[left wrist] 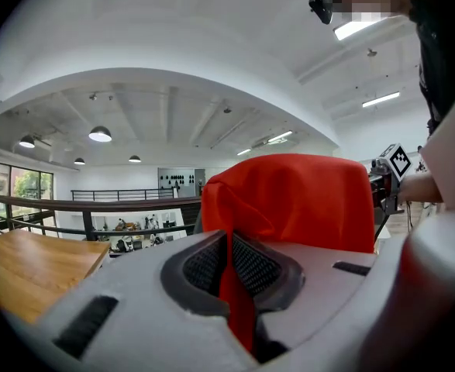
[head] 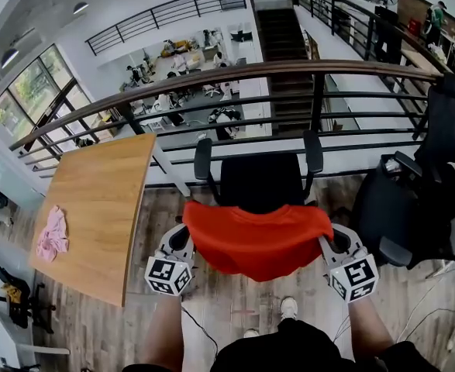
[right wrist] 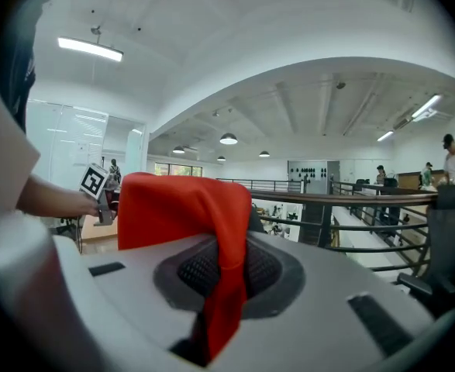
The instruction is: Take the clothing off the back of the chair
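Red shirt [head: 258, 240] pinched at both ends
Left tool [head: 184, 239] and right tool [head: 329, 242] each clamp a fold of it (jaws nearly together) at the chair [head: 262, 183] back.

1. Looking about, I can read no words, numbers or brand names anywhere.
2. The only printed signs are black-and-white square markers on the cubes behind the jaws of the left gripper [head: 185, 237] and the right gripper [head: 329, 242]. They are block patterns, not letters.
3. In the left gripper view, the other gripper's marker [left wrist: 398, 160] shows just past the red garment [left wrist: 289, 200], to the right of the jaws.
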